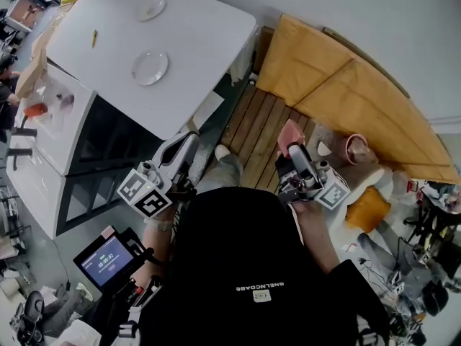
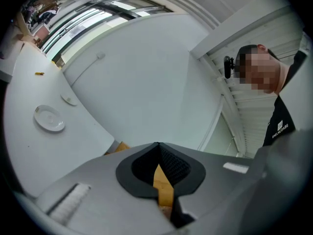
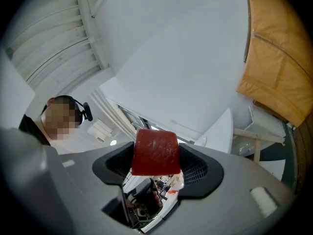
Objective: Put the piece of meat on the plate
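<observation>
The piece of meat (image 3: pixel 155 152), a flat dark-red slab, is clamped between the jaws of my right gripper (image 3: pixel 156 156). In the head view the meat (image 1: pixel 290 132) looks pinkish at the tip of the right gripper (image 1: pixel 292 148), which is held over the wooden slats. A clear round plate (image 1: pixel 150 68) lies on the white table (image 1: pixel 194 42), with a smaller plate (image 1: pixel 151 9) farther back. My left gripper (image 1: pixel 190 138) is shut and empty, close to the table's near corner. The left gripper (image 2: pixel 157 145) view shows the plate (image 2: pixel 49 119) off to the left.
Yellow-tan cushions (image 1: pixel 338 85) line the right side above a wooden slatted floor (image 1: pixel 259 125). A dark glass-fronted cabinet (image 1: pixel 108 157) stands below the table. A small yellow object (image 1: pixel 94 37) lies on the table. A device with a lit screen (image 1: pixel 108 258) is at lower left.
</observation>
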A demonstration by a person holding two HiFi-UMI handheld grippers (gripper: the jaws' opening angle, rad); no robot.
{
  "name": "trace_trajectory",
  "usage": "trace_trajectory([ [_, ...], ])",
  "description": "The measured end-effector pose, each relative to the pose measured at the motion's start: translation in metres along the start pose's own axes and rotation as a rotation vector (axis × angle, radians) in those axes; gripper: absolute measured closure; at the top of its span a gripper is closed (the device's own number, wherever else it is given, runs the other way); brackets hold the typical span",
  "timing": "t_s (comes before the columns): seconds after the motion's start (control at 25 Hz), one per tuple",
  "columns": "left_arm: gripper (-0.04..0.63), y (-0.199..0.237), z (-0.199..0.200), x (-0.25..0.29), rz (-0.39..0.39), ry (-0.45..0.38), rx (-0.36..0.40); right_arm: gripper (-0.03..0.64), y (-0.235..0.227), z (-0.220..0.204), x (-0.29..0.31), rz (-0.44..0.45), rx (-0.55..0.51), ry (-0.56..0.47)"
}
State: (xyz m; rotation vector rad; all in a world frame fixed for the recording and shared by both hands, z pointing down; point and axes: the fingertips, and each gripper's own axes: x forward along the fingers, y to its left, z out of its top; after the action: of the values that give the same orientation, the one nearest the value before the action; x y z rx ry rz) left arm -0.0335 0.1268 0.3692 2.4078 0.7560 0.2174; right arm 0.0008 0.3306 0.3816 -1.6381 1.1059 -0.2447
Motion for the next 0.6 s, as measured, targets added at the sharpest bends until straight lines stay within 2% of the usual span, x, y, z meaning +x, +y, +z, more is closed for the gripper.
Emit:
trace_trajectory([
  [0.32, 0.575, 0.052, 0.034, 0.02, 0.045, -0.026, -0.015, 0.33, -0.033, 0.013, 0.063, 0.005, 0.037, 0.037],
  [0.6, 0.575, 0.118, 0.066, 0.022, 0.1, -0.059, -0.041, 0.33, -0.073, 0.01, 0.138, 0.01, 0.056, 0.097],
])
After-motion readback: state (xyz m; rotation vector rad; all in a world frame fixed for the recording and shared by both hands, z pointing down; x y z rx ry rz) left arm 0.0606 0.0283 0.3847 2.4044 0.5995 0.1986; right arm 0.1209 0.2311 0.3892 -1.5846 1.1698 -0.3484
